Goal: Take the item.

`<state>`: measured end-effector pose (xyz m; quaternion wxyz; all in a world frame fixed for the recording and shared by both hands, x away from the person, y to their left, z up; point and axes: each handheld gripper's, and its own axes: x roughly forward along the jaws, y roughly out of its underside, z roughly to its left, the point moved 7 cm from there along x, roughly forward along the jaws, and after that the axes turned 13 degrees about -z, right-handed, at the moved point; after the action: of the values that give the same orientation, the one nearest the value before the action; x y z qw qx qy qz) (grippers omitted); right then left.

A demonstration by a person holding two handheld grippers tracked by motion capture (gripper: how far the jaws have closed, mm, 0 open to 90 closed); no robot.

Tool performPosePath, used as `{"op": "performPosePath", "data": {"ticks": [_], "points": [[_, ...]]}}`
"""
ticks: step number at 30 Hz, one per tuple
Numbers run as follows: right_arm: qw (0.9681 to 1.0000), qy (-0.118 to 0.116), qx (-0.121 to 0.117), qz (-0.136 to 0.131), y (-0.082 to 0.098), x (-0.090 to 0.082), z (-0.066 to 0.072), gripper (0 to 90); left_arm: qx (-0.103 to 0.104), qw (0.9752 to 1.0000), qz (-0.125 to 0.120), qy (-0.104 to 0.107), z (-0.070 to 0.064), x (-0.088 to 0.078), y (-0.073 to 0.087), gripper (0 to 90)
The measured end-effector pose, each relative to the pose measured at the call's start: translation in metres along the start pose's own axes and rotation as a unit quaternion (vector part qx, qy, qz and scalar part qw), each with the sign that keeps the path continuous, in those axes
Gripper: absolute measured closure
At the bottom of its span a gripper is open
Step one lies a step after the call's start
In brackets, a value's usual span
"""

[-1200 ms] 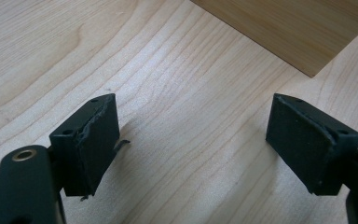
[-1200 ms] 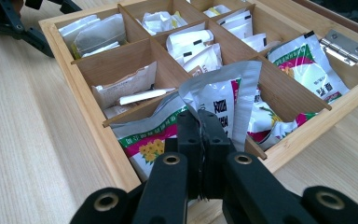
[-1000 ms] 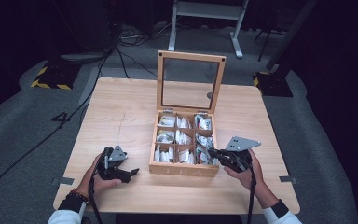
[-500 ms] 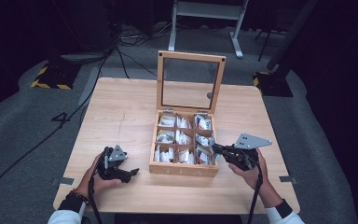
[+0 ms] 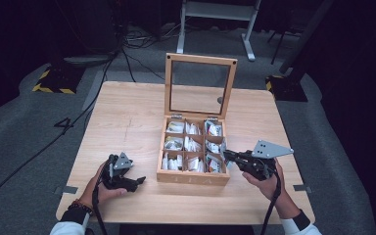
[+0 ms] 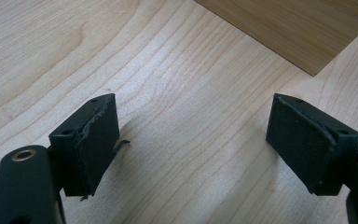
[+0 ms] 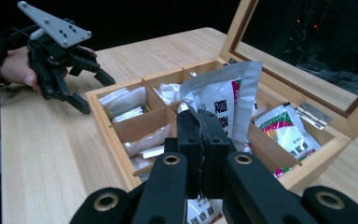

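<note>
A wooden compartment box [image 5: 192,177] stands open mid-table, its glass lid [image 5: 200,85] upright, with sachets in its cells. My right gripper [image 5: 226,155] hovers at the box's right front corner. In the right gripper view it [image 7: 200,122] is shut on a silver-and-white sachet [image 7: 226,98] with red and green print, held up above the cells. My left gripper [image 5: 136,182] rests on the table left of the box. Its jaws [image 6: 191,140] stand open over bare wood with nothing between them, and it [image 7: 93,92] shows beyond the box in the right gripper view.
Other sachets [image 7: 286,128] lie in the box's cells [image 7: 142,123]. A corner of the box [image 6: 298,32] lies just ahead of the left jaws. The table's front edge [image 5: 186,218] runs close behind both hands. Cables and a stand base lie on the floor beyond the table.
My right gripper has risen a little and drawn slightly to the right, carrying the sachet up out of the box. The left gripper has stayed put.
</note>
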<state>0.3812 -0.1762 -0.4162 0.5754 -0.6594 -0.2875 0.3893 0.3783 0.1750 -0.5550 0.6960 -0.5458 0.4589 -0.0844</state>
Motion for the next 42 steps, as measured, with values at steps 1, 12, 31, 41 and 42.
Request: {"op": "performPosePath", "data": {"ticks": [1,12,31,41,42], "points": [[1.0000,0.000,0.000,0.000,0.000,0.000,0.000,89.1,0.000,1.0000,0.000,0.000,0.000,0.000,0.000,17.6],[0.9988,-0.043,0.012,-0.021,-0.014,-0.002,0.024,89.0,-0.001,1.0000,-0.001,0.000,0.000,0.000,0.000,17.6],[0.9951,-0.098,-0.011,0.008,-0.008,0.009,0.062,89.0,-0.001,1.0000,0.000,0.000,0.000,0.000,0.000,17.5],[0.9891,-0.137,-0.035,0.041,0.006,0.016,0.083,88.9,0.000,1.0000,0.000,0.000,0.000,0.000,0.000,17.6],[0.9886,-0.139,-0.037,0.044,0.008,0.017,0.085,88.9,0.000,1.0000,0.000,0.000,0.000,0.000,0.000,17.5]]}}
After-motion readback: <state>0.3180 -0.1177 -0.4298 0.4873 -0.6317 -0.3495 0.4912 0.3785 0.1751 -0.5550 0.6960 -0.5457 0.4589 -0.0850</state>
